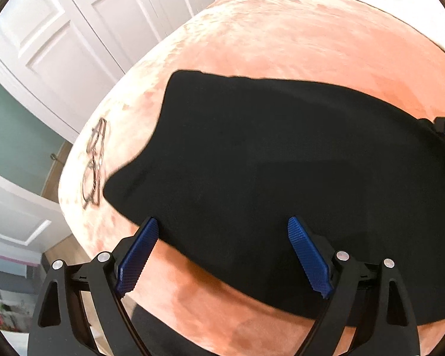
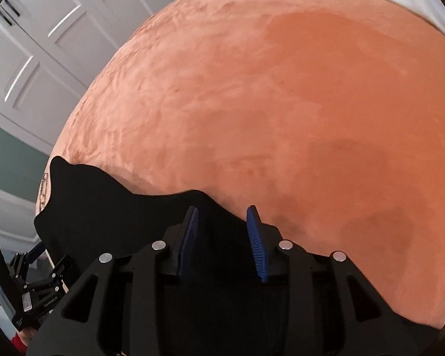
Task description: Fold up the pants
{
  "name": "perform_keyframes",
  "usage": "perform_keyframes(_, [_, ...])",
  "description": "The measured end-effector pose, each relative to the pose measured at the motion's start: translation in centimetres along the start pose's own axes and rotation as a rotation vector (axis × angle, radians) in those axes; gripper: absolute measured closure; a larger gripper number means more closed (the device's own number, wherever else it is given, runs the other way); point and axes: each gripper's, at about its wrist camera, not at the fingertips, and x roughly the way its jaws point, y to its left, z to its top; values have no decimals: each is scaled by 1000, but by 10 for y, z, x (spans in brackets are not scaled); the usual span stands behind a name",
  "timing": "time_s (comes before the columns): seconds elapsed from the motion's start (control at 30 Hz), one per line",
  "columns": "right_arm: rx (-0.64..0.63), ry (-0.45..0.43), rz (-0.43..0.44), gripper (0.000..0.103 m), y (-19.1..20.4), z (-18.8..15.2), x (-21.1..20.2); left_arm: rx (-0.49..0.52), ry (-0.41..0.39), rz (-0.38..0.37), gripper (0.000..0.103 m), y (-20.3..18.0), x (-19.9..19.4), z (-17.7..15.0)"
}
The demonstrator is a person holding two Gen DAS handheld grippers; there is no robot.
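Left gripper [image 1: 222, 222] gaping over near edge of flat black fabric pants [image 1: 281, 163]; right gripper [image 2: 222, 210] half-parted, unclamped, at far-right edge; long axis spanning both.

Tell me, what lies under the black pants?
The black pants lie on the orange blanket. Eyeglasses lie beside their left edge, apparently uncovered. Anything else under the cloth is hidden.

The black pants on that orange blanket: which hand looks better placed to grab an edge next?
Probably the right. The right gripper has its fingers narrowly parted right at the raised edge of the pants. The left gripper is spread wide over flat cloth.
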Motion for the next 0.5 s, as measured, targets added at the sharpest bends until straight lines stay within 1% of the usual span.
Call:
perform_keyframes(0.03, [-11, 18, 6, 62, 6, 4, 8, 3, 8, 19, 16, 0, 2, 1])
perform_keyframes(0.07, [-32, 51, 5, 62, 12, 6, 19, 8, 30, 34, 15, 2, 8, 2])
perform_keyframes(0.1, [-56, 91, 3, 62, 20, 5, 34, 9, 42, 30, 15, 4, 12, 1])
perform_keyframes(0.13, [-87, 97, -15, 73, 27, 1, 38, 4, 48, 23, 13, 6, 14, 0])
perform_keyframes(0.17, [-139, 82, -38, 81, 36, -2, 39, -4, 45, 28, 7, 9, 15, -2])
perform_keyframes(0.2, [-196, 68, -75, 90, 46, -4, 37, -5, 42, 41, 5, 14, 18, -2])
perform_keyframes(0.23, [-233, 39, -125, 94, 53, -3, 32, -4, 41, 46, 5, 13, 17, -5])
perform_keyframes(0.27, [-226, 2, -140, 95, 54, 2, 26, -7, 43, 40, 5, 14, 18, -6])
perform_keyframes(0.3, [-189, -38, -140, 96, 47, 11, 22, -16, 44, 37, 5, 15, 19, -7])
perform_keyframes(0.33, [-176, -46, -151, 100, 42, 15, 27, -21, 47, 38, 5, 15, 19, -6])
perform_keyframes(0.37, [-165, -28, -184, 100, 33, 19, 40, -18, 49, 41, 5, 18, 23, -2])
perform_keyframes(0.4, [-153, 1, -188, 100, 27, 20, 51, -7, 50, 51, 5, 16, 23, -1])
perform_keyframes(0.43, [-155, 3, -187, 100, 26, 20, 56, -2, 50, 54, 5, 16, 24, 0])
perform_keyframes(0.5, [-129, -55, -168, 98, 26, 21, 40, 2, 45, 53, 5, 16, 24, 0])
